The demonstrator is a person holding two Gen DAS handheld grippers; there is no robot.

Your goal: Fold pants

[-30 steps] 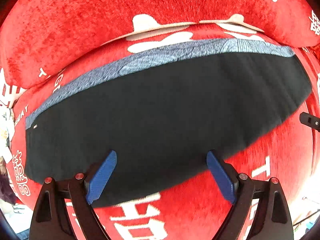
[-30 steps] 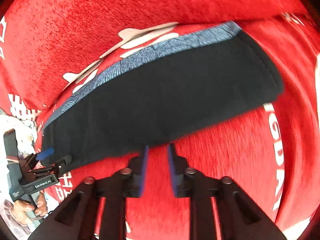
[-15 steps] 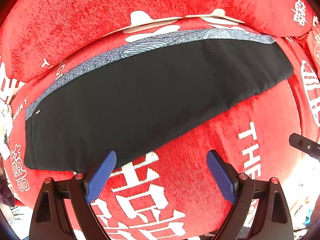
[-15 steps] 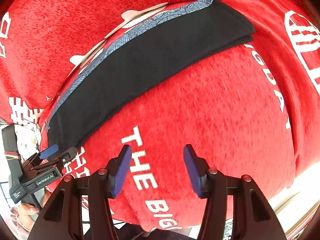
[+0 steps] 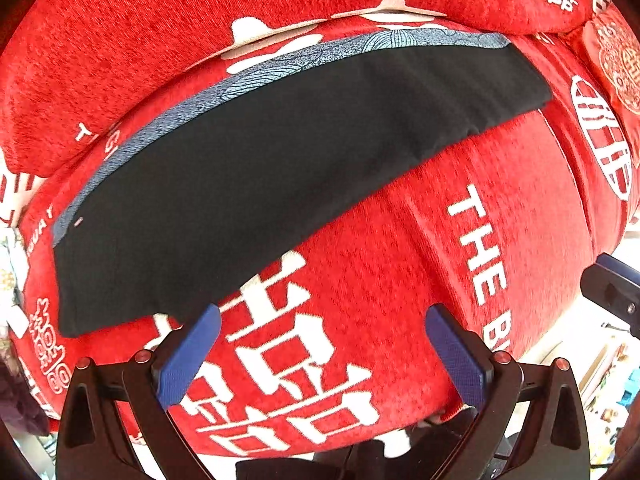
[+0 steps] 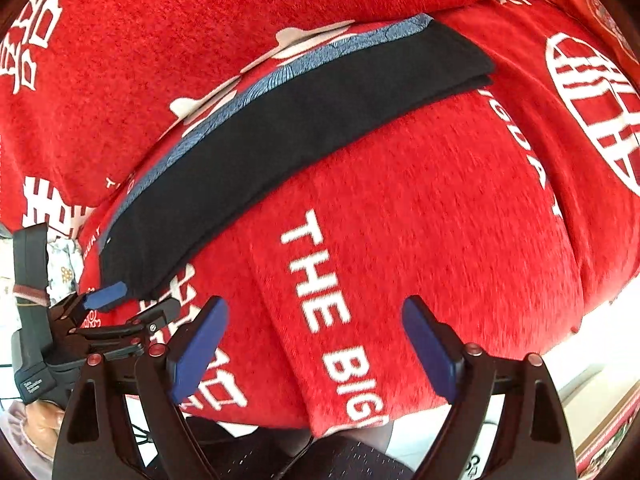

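Observation:
The black pants [image 5: 280,176] lie folded into a long flat strip with a grey-blue patterned waistband [image 5: 280,64] along the far edge, on the red seat. They also show in the right wrist view [image 6: 288,132]. My left gripper [image 5: 320,344] is open and empty, just in front of the strip's near left corner. My right gripper [image 6: 316,340] is open and empty, over bare red seat well in front of the pants. The left gripper [image 6: 120,300] also shows at the left edge of the right wrist view.
The red plush sofa seat [image 5: 400,280] carries white lettering, with a red back cushion [image 5: 200,20] behind the pants. The seat's front edge [image 6: 400,412] lies just below my right gripper. Cluttered floor shows at the right [image 5: 608,380].
Both grippers have pulled back from the pants toward the seat's front edge. The right gripper went from nearly shut at the pants' edge to wide open. The pants lie still.

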